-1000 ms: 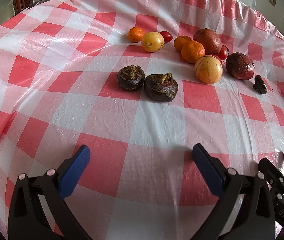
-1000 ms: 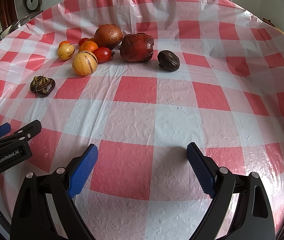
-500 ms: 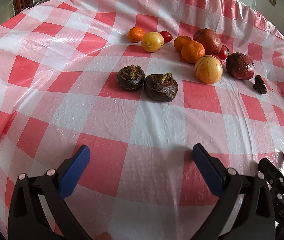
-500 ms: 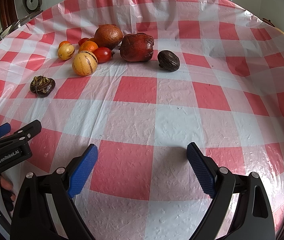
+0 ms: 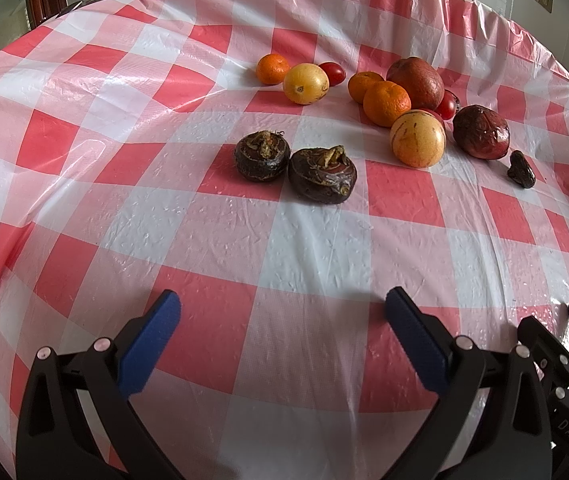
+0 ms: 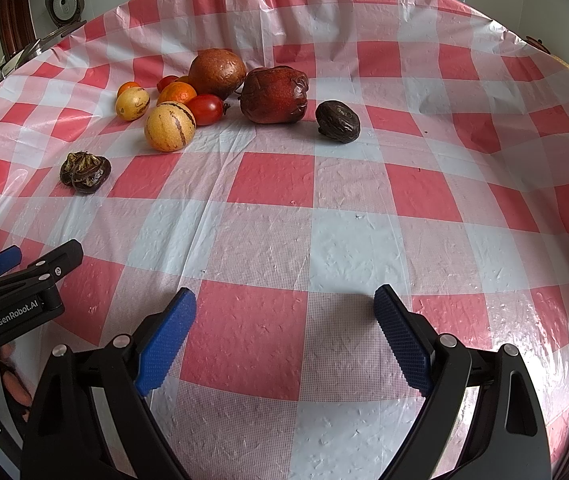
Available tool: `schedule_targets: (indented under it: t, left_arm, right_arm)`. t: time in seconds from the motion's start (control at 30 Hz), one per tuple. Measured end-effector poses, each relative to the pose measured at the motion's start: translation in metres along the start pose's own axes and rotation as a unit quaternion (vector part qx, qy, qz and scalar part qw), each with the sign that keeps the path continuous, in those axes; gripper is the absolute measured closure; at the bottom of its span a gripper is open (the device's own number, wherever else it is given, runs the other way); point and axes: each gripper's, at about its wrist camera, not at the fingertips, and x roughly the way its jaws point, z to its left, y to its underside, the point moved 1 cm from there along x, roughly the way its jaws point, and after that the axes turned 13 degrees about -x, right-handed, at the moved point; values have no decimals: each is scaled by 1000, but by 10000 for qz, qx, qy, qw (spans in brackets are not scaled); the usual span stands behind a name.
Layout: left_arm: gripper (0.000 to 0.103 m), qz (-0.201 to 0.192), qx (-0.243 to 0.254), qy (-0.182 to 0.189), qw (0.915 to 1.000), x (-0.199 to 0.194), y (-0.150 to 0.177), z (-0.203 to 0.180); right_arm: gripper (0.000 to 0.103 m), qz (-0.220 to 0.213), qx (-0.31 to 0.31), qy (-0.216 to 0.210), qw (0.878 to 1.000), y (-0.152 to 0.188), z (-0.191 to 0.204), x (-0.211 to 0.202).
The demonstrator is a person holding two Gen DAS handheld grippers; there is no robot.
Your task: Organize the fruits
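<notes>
- Left wrist view: my left gripper [image 5: 282, 316] has its fingers spread wide and holds nothing; it hangs low over the near part of the bench [image 5: 84, 208].
- Straight ahead of these fingers, well apart, lie two dark water chestnuts [image 5: 294, 166], touching each other.
- Further ahead and toward the right finger I see the main group: a striped yellow melon [image 5: 417, 139], a mandarin [image 5: 386, 103] just behind it, a brown round fruit [image 5: 416, 82] and a wrinkled dark red fruit [image 5: 481, 132].
- Beyond the left finger side of that group stand a small orange [image 5: 271, 68], a yellow fruit [image 5: 305, 83] and a cherry tomato [image 5: 332, 73], close together.
- Right wrist view: my right gripper [image 6: 284, 318] is also wide and empty, over the near bench.
- Ahead of its right finger, well apart, sits a small dark wrinkled fruit [image 6: 338, 121], alone, just beside the dark red fruit.
- A red tomato [image 6: 205, 109] lies between the striped melon and the brown fruit, far beyond the left finger.
- Step in hand, as I judge: nothing is sorted yet; both grippers wait before the first pick.
- Next move, I think: bring one gripper forward to a free-standing fruit, for example the lone dark one for the right, center it between the fingers, then close gently, because round fruit can roll away.
</notes>
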Motion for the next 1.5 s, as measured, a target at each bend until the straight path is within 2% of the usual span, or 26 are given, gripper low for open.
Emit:
schedule_targets:
  t: [0.47,0.57,0.7,0.87,0.97,1.03,1.07,1.17,1.3,1.33,1.4,1.43,1.47,1.5]
  left_arm:
    - [1,53,84,49,9999,0,-1,-1]
    - [1,201,352,273,9988,3,-3,5]
    - [1,180,-101,892,9958,-5,-7,26]
    - [1,26,-197,657,9976,-1,-25,39]
    - [1,-75,-88,515,9986,7,-40,39]
    - [1,-170,11,265,9995,14,-53,37]
    - [4,-215,129,13,9997,18,-58,36]
    - [11,-181,441,-188,9987,28,-66,31]
    - [24,-202,679,-222,9972,42,-77,19]
    - [29,-181,681,-114,9974,46,-83,14]
    - [44,-137,699,28,9975,50,-88,7]
    - [48,-136,735,56,9972,51,-89,2]
    - [62,-125,752,109,9970,51,-88,0]
    - [65,-93,738,244,9969,49,-85,-2]
  right_arm:
    - [15,2,4,-5,10000,0,0,0]
    - [15,-1,5,-6,10000,0,0,-1]
    - [15,2,-89,-62,9999,-1,1,-2]
    - [15,19,-297,-234,9993,-1,-2,-2]
    - [15,-59,-182,-355,9992,1,-7,-4]
    - [16,-111,-93,-434,9990,2,-10,-6]
    - [16,-117,-83,-441,9989,2,-10,-6]
    - [16,-91,-121,-394,9991,1,-8,-5]
    - [16,-75,-139,-355,9992,0,-7,-5]
    - [16,-84,-127,-366,9992,0,-6,-5]
    - [15,-94,-103,-396,9991,-1,-7,-5]
    - [15,-96,-92,-408,9991,-1,-8,-5]
    - [15,-103,-84,-417,9990,-1,-8,-4]
    - [15,-103,-77,-427,9990,0,-9,-5]
